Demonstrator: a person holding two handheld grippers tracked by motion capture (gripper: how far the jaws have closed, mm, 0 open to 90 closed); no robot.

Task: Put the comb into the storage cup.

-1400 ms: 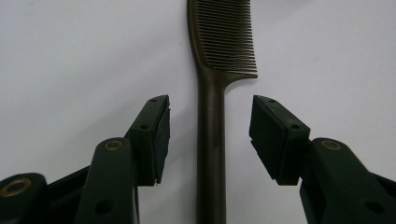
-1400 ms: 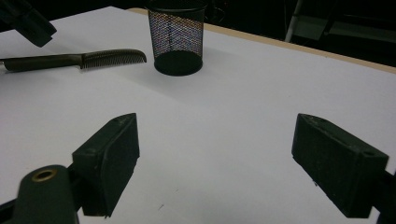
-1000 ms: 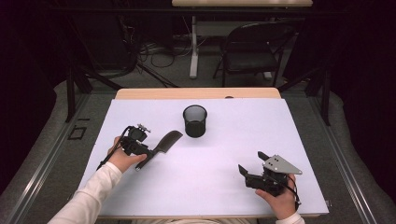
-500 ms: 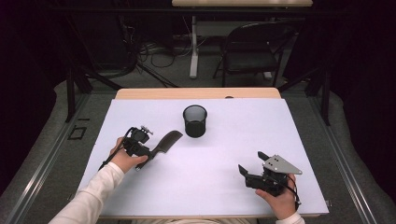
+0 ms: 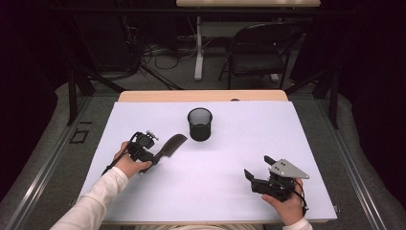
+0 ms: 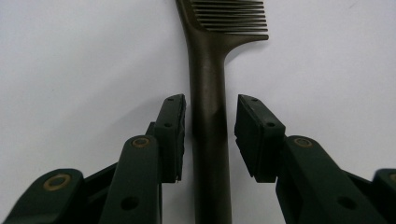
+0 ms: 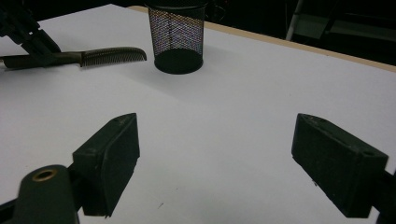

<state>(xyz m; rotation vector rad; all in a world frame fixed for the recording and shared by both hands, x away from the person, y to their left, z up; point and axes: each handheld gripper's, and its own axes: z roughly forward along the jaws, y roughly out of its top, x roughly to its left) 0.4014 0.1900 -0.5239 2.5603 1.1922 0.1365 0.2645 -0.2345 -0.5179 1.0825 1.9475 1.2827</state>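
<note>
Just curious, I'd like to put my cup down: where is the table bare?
The white table is bare between the two hand-held grippers, and right of the mesh cup. It is crowded only around the comb at the left hand-held gripper.

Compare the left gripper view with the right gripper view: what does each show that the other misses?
Left gripper view alone: the left gripper with its fingers astride the comb handle, a narrow gap at each side, having just been closing. Right gripper view alone: the black mesh cup standing past the comb's teeth, and the right gripper open over bare table. Both: the comb lying flat on the white tabletop.
</note>
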